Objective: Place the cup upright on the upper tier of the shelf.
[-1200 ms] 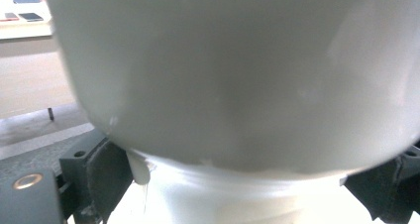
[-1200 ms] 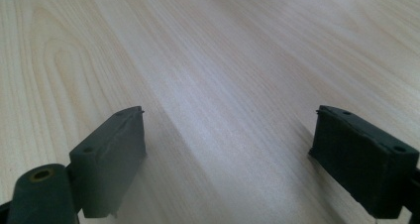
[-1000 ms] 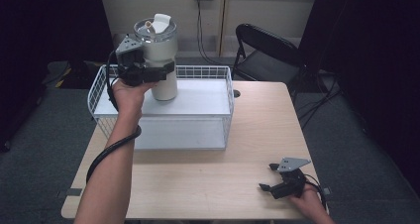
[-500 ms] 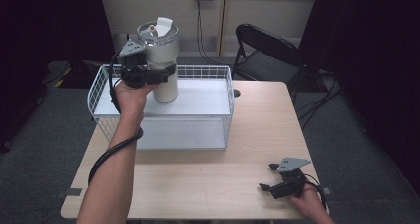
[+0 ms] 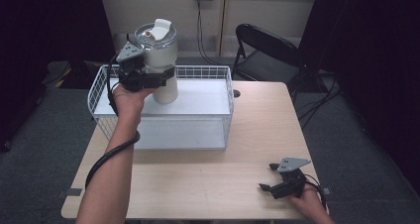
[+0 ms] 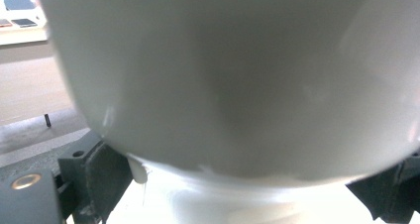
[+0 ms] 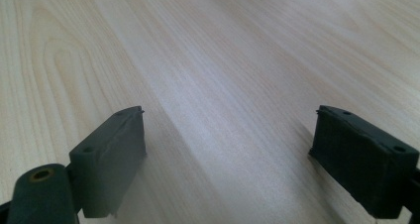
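Observation:
A big white tumbler (image 5: 162,60) with a clear lid and a white flip tab stands tall over the white wire basket (image 5: 229,92) at the table's far left. My left gripper (image 5: 159,78) is shut on the tumbler around its middle, held from the left side. In the left gripper view the tumbler's wall (image 6: 223,85) bulges between the two black jaws, and the left gripper (image 6: 237,194) clamps its narrower lower part. Whether its base touches the basket floor I cannot tell. My right gripper (image 5: 268,178) lies open on the wooden table (image 5: 198,174) near the front right corner, and the right gripper (image 7: 228,154) has only bare wood between its jaws.
The basket has a white floor and low wire walls, and takes up the table's far left half. A black folding chair (image 5: 262,55) stands behind the table's far right. A cable runs from the left gripper along the forearm.
The left gripper and the tumbler have shifted only slightly over the basket. The right gripper has stayed still on the table.

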A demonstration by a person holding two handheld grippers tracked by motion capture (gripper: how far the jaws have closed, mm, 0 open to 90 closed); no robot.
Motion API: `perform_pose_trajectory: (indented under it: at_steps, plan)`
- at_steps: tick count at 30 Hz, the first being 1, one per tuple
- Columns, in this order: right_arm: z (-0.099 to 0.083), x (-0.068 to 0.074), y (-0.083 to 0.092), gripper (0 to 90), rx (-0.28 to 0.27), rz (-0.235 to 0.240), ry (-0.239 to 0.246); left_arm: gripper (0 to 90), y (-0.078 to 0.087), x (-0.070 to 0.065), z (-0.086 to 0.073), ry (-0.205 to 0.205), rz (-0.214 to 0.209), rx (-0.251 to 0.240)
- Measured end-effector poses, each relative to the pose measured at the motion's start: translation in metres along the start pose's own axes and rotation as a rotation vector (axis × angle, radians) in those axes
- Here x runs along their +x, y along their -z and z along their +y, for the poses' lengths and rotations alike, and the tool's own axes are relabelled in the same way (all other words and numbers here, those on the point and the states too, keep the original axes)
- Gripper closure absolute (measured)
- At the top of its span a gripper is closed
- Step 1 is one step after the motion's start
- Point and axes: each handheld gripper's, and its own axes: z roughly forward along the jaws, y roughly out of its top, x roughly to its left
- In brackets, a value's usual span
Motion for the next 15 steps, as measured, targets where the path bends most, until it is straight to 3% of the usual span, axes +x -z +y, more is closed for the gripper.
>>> perform_pose_trajectory:
  at_steps: [1, 15]
  plan:
    - [0.0, 0.0, 0.0001, 12.6, 0.001, 0.0, -0.001, 8.9, 0.0003, -0.0019, 0.0004, -0.017, 0.001, 0.007]
    - [0.0, 0.0, 0.0002, 12.6, 0.002, 0.0, 0.0, 8.8, 0.0003, -0.0031, -0.0026, -0.008, 0.01, -0.014]
